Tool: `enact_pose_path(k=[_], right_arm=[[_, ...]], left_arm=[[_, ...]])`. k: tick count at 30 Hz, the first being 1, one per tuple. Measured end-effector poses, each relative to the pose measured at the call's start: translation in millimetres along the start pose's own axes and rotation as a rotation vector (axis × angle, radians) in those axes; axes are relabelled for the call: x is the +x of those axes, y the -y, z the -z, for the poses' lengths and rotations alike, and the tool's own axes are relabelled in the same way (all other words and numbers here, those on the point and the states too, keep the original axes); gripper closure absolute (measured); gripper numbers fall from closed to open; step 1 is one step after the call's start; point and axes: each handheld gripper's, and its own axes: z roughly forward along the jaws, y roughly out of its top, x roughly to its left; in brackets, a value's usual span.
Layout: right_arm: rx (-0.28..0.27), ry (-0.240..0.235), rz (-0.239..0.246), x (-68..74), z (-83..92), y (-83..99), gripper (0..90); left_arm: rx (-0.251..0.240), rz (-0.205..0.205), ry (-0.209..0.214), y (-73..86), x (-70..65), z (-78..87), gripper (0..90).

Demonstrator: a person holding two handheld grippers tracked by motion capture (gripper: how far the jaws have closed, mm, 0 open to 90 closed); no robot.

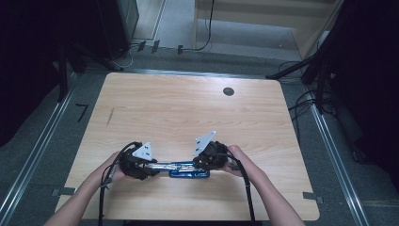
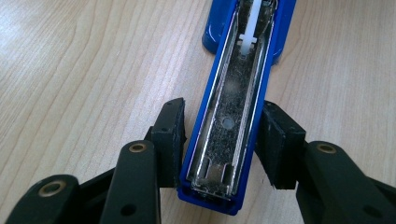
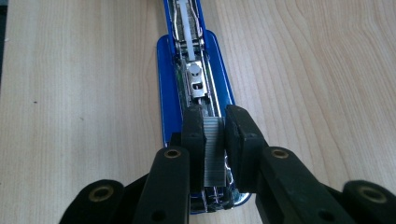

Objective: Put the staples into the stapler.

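We are reloading a blue stapler (image 1: 188, 170) that lies flung open near our edge of the table (image 1: 188, 108), its lid swung out flat to the left and its base to the right. Our left gripper (image 2: 223, 140) clamps the blue lid (image 2: 233, 130) across its width, the pads pressing on both sides near its tip, so the lid stays pinned down and out of the way. Our right gripper (image 3: 215, 140) pinches a strip of staples (image 3: 214, 149) between narrow jaws and holds it right over the front of the staple channel (image 3: 196, 88) in the base.

We judge the step in hand to be seating the strip. The next move calls for lowering it straight into the channel, in line with the rails, then opening the jaws without dragging it askew.

As for contents, the lid's metal tray looks bare. The channel shows its white pusher rod (image 3: 186, 23) and metal slider; whether staples already lie beneath the strip we cannot tell.
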Motion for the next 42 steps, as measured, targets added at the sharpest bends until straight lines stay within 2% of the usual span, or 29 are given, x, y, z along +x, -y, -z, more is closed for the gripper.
enact_pose_path(k=[18, 21, 29, 37, 42], right_arm=[[0.005, -0.007, 0.061, -0.7, -0.9, 0.2, 79.5], [0.016, -0.01, 0.085, -0.4, -1.1, -0.5, 79.5], [0.043, -0.023, 0.107, -1.4, -0.6, 1.1, 79.2], [0.052, -0.026, 0.106, -2.6, 1.9, 4.4, 78.3], [0.045, -0.025, 0.076, -3.2, 4.1, 7.0, 74.5]], left_arm=[[0.001, 0.001, 0.001, 0.1, -0.2, -0.1, 56.5], [0.001, 0.003, 0.001, 0.1, -0.3, -0.1, 56.5], [0.0, 0.003, 0.001, 0.4, -0.2, -0.2, 56.5], [0.003, 0.003, 0.001, 0.1, -0.3, -0.2, 56.5], [0.002, 0.001, 0.0, 0.1, -0.4, -0.1, 56.5]])
